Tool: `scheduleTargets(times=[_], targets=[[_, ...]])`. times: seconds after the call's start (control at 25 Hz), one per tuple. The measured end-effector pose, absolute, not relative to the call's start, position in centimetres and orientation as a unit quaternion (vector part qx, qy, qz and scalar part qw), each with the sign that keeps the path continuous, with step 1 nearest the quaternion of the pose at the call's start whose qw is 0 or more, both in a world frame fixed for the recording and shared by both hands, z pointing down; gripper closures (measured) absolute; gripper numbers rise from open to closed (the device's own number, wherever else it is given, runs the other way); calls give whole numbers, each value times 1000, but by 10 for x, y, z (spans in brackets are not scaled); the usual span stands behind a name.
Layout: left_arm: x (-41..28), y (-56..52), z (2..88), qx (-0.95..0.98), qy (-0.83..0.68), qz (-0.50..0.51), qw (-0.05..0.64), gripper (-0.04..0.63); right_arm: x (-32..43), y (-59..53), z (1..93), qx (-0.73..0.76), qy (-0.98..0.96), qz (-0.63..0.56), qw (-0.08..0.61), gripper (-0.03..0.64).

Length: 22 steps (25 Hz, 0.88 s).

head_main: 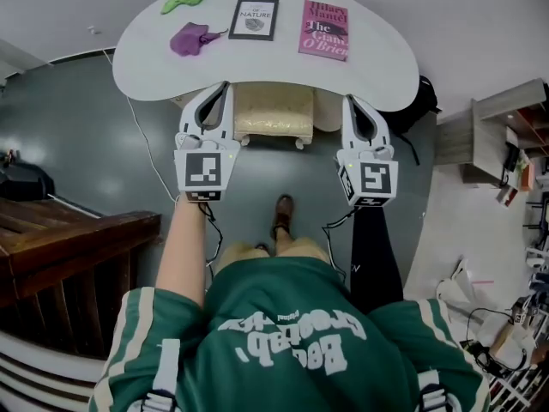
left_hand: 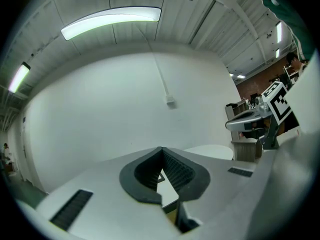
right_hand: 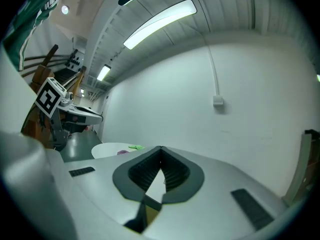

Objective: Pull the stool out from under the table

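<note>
While the stool (head_main: 273, 114) waits unpulled under the tabletop (head_main: 146, 58), the left gripper (head_main: 226, 85) and right gripper (head_main: 347, 99) hover clenched, empty.

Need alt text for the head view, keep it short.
Seen from above, a person in a green shirt holds the left hand-held gripper and right hand-held gripper, both shut, either side of a beige stool tucked partly under a white table. A pink book lies on it.
</note>
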<state>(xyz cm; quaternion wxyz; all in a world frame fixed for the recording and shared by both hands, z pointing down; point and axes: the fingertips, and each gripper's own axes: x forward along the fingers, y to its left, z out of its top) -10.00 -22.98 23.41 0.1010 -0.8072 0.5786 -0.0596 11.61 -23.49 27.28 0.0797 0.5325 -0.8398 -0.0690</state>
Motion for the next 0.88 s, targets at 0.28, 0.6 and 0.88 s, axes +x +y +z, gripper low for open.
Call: scheduleTargets(times=[0.28, 0.6, 0.88], targets=[[-103, -264, 253, -802, 586, -76, 90, 581, 113, -273, 290, 522, -848, -54, 76, 608], [-116, -290, 279, -806, 579, -91, 79, 581, 97, -294, 316, 519, -851, -38, 77, 607], [-126, -312, 312, -828, 547, -86, 82, 580, 83, -301, 353, 532, -841, -16, 103, 607]])
